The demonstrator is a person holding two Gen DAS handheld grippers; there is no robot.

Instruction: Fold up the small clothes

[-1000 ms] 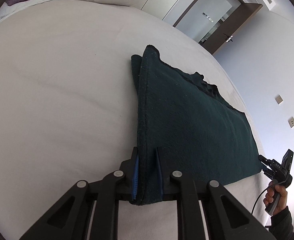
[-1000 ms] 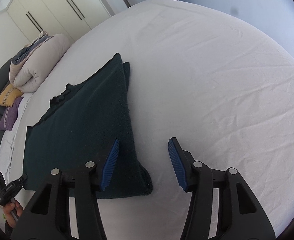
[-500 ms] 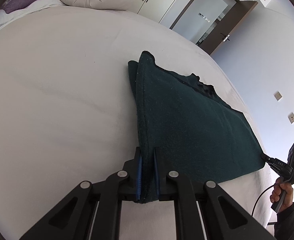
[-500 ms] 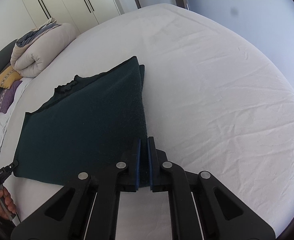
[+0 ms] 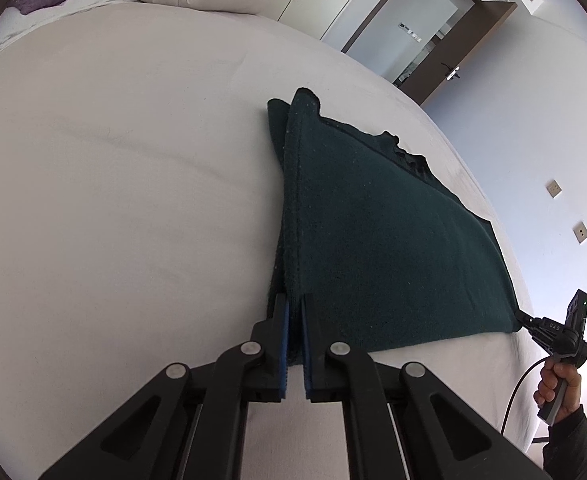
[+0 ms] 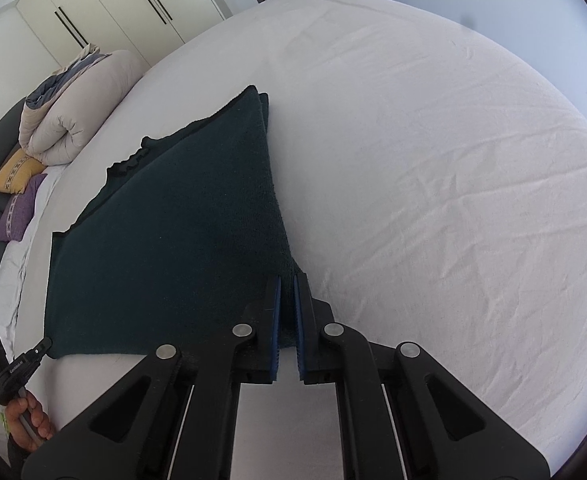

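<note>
Currently your left gripper [image 5: 294,307] and right gripper [image 6: 287,278] each clamp a near corner of the dark green garment [image 5: 381,240] lying on the white bed [image 5: 113,200].

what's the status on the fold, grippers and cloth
Left gripper shut on dark green cloth near corner. Right gripper shut on the other near corner. Cloth flat on white bed, nothing in the way.

Support: wide bed with white, lightly creased fitted sheet [image 6: 433,168]. Dark green fleece garment [image 5: 381,240], folded, flat on sheet. Beyond garment, at bed head: rolled beige duvet [image 6: 73,116], yellow cushion [image 6: 15,176], purple cushion [image 6: 19,210].
</note>
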